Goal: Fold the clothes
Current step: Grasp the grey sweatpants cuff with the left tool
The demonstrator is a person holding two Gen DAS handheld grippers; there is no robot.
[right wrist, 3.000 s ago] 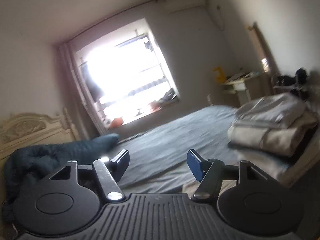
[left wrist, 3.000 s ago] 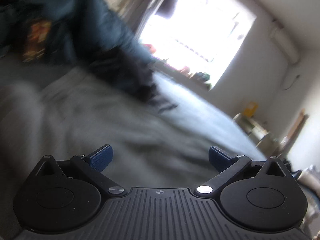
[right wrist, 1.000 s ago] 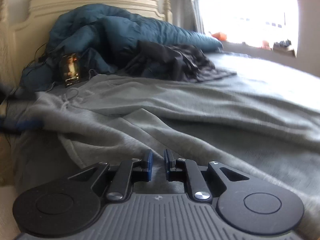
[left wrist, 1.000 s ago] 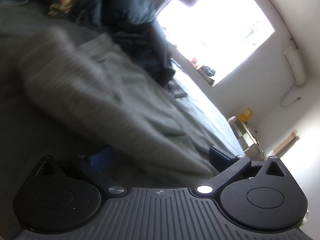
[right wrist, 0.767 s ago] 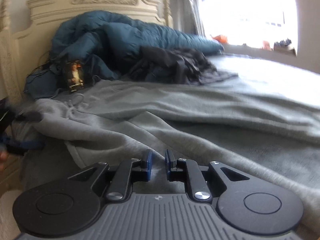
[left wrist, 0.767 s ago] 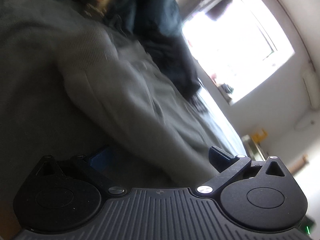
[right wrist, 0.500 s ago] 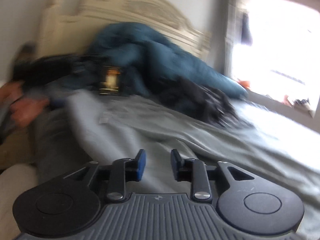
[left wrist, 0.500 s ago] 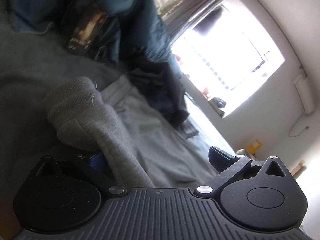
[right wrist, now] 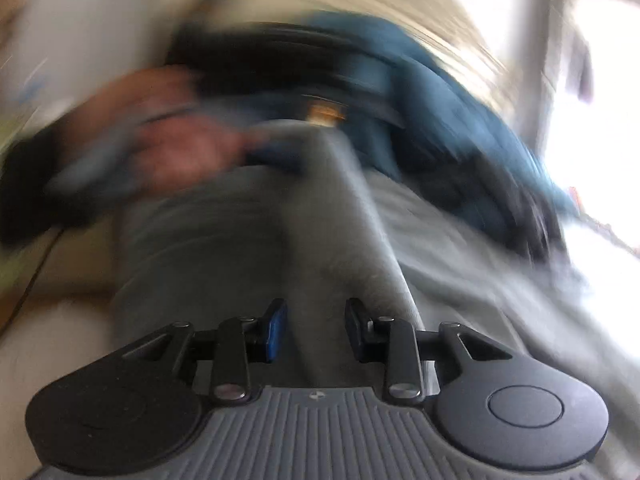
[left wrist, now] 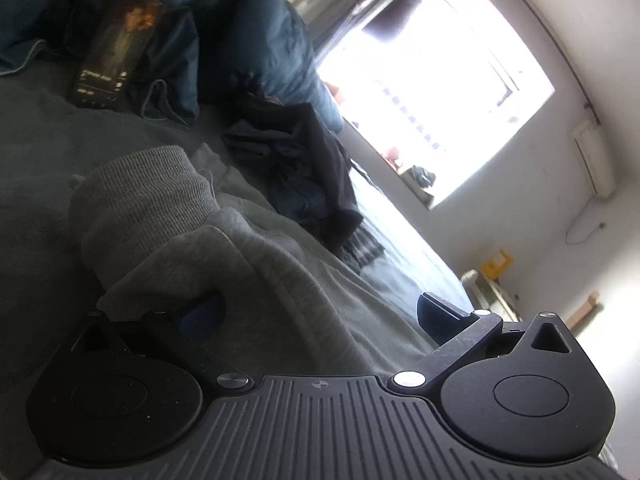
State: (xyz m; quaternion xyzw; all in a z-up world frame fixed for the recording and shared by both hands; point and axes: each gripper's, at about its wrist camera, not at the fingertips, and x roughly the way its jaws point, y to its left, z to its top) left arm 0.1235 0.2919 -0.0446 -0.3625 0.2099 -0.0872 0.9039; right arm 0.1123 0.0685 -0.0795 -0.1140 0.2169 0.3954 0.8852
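The left gripper (left wrist: pixel 320 312) stands wide open, its two blue pads far apart. A grey sweatshirt (left wrist: pixel 280 280) lies in the gap between them: the sleeve fabric bunches over the left pad (left wrist: pixel 200 314) and half hides it, while the right pad (left wrist: pixel 434 312) shows clear of the cloth. Just ahead and to the left, the sleeve's ribbed cuff (left wrist: pixel 148 188) sits rolled up on the grey bed sheet (left wrist: pixel 36 160). Beyond the sweatshirt, a dark garment (left wrist: pixel 312 160) lies crumpled, and past it a blue duvet (left wrist: pixel 264 40) is heaped near the head of the bed, with a dark box (left wrist: pixel 116 56) leaning against it. A bright window (left wrist: pixel 440 92) fills the far wall.

The right gripper (right wrist: pixel 314 328) is partly open, its pads a modest gap apart. A ridge of the same sweatshirt (right wrist: pixel 332 240) runs straight out from between them; whether the pads touch the cloth cannot be told. This view is heavily blurred. Ahead and to the left, the person's left hand (right wrist: pixel 188 152) shows as a pink smear at the far end of the ridge. The duvet (right wrist: pixel 440 112) lies behind, to the right.
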